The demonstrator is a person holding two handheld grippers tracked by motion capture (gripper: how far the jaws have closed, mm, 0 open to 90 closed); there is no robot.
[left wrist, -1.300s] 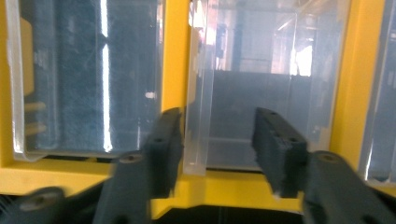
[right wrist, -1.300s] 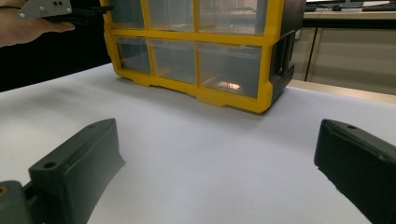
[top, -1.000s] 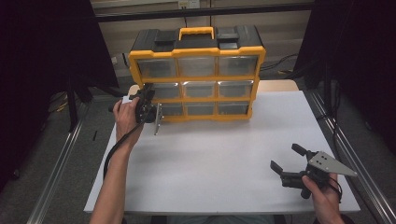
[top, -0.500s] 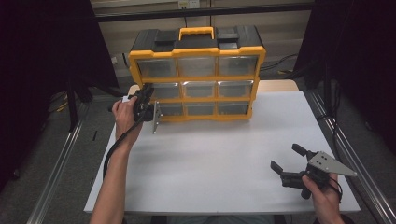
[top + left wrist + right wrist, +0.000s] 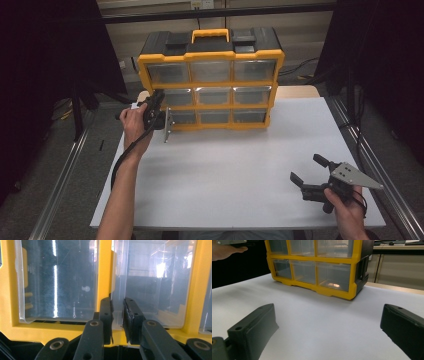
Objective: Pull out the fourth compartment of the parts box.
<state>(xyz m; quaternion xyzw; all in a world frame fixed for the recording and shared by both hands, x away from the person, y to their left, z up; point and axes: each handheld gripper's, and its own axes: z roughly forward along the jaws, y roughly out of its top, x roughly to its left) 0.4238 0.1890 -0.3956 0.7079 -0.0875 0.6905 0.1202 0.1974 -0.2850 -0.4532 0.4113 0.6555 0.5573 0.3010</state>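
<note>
Two tongs are in service, one per hand. My left gripper (image 5: 161, 114) is at the left end of the yellow drawer cabinet (image 5: 210, 75), which stands at the far edge of the white table (image 5: 235, 175). Its jaws have just been closing and now stand nearly together, pinched on the thin clear front lip of a drawer (image 5: 150, 282). In the left gripper view the two black pads (image 5: 131, 315) press that transparent wall from both sides, with the yellow divider post just beside them. From the high view the drawer appears to be the leftmost one of the lower rows; I cannot tell with certainty which row.

My right gripper (image 5: 309, 176) is low over the near right part of the table, well apart from the cabinet. Its jaws stand wide and hold nothing; bare table lies between them in the right gripper view.

Governing relation: the drawer lies directly ahead of the left gripper, and its sliding axis runs from the cabinet face toward my side of the table. The left hand is by far the nearer one. In my judgement the next move is a straight pull back along that axis, kept level so the lip does not slip from the pads. The cabinet may slide along with the pull, since the right gripper is not bracing it.
</note>
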